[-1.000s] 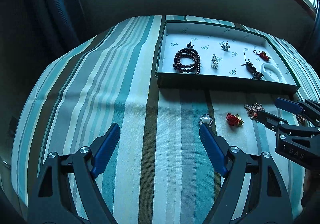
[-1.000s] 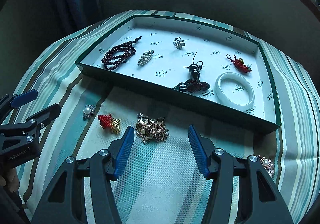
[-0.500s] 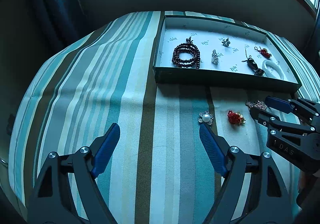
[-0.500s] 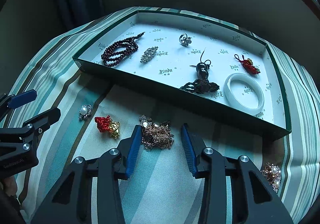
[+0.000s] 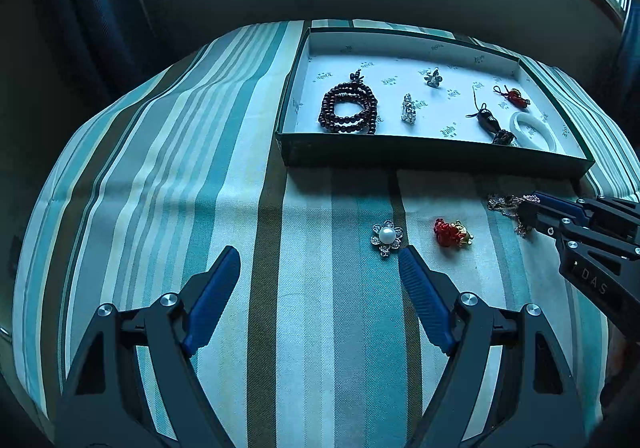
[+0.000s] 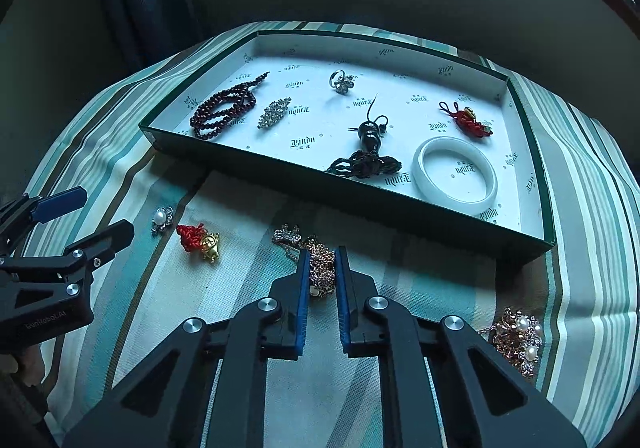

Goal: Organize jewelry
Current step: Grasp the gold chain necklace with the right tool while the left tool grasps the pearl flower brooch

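Gold chain tangle (image 6: 322, 268) on striped cloth (image 6: 400, 288), pinched between just-closed right gripper (image 6: 321, 254) pads.

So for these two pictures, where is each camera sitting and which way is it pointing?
Left wrist: rides on the left gripper, looking down over its open blue fingers at the striped cloth and pearl brooch; the right gripper enters at right.
Right wrist: rides on the right gripper, shut on the gold chain in front of the green tray; the left gripper shows at left.
Shared: tray, brooch, red charm, chain.
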`<state>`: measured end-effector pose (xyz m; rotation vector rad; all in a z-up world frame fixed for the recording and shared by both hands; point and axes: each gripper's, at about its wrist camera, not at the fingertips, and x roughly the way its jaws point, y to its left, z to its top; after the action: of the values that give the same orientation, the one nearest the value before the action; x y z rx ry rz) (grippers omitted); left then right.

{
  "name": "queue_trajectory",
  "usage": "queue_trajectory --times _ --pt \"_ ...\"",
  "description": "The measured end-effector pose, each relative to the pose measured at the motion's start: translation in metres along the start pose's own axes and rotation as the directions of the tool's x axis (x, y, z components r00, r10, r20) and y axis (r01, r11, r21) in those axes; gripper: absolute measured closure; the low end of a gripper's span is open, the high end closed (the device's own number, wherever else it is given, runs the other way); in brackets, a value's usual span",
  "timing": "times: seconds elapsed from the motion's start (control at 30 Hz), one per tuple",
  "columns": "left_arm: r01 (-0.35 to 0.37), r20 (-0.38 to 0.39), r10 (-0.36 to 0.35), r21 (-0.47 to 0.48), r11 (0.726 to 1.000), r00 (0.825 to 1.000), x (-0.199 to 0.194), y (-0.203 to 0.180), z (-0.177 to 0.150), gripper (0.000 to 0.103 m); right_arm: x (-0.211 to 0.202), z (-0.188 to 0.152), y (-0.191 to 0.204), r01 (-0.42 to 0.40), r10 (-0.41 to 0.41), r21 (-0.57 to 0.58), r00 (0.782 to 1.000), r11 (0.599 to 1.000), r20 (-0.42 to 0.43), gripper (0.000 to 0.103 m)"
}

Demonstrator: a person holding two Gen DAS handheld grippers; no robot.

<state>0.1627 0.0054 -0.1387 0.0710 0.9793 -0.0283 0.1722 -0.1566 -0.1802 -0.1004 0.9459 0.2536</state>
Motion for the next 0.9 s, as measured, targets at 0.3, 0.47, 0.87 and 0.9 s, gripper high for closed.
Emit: queue_trajectory --times 0.3,0.47,0.87,0.9 --pt "0.029 -0.018 -0.028 0.043 0.999 0.999 0.014 -0.02 0.006 0.03 -0.013 -0.01 -0.016 0.018 -0.018 0.026 1.0 0.999 0.008 0.091" --pt "0.04 -0.048 -0.038 0.04 0.998 0.998 0.026 -0.022 0.008 0.041 -0.015 -0.011 -0.019 0.015 -0.015 0.035 1.0 0.999 0.01 0.091" --pt "0.116 -0.054 -0.112 0.083 0.99 0.992 0.026 -0.03 0.011 0.079 -0.013 -0.011 -0.021 0.007 -0.007 0.051 1.0 0.999 0.008 0.091" --pt "0.121 -0.055 -0.116 0.087 0.989 0.992 0.026 -0.031 0.011 0.082 -0.012 -0.011 -0.021 0.007 -0.007 0.051 1.0 0.999 0.008 0.091"
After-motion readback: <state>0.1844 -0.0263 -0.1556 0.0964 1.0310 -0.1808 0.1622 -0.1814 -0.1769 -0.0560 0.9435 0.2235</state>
